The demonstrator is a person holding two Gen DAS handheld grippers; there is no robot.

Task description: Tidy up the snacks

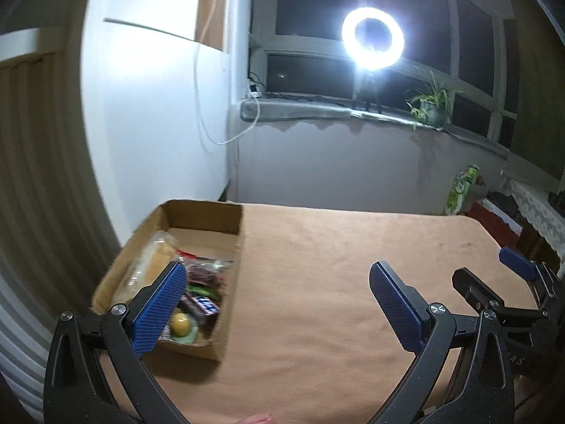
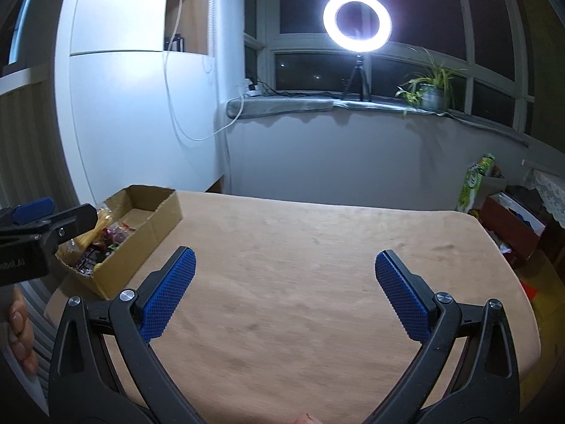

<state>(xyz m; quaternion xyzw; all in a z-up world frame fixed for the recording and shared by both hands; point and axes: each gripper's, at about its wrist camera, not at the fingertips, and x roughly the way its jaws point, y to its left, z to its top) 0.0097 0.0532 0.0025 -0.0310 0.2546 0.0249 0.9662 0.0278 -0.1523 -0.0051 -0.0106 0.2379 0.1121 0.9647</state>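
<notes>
We hold both the left gripper (image 1: 279,304) and right gripper (image 2: 286,293) spread wide and empty over the tabletop (image 2: 300,247), with the snacks (image 1: 197,282) already in the cardboard box (image 1: 208,217) at far left, nearest our left fingers (image 1: 159,311).

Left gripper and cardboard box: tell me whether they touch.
Apart. The right wrist view shows the left gripper hanging above the cardboard box, with a gap over its snacks.
</notes>
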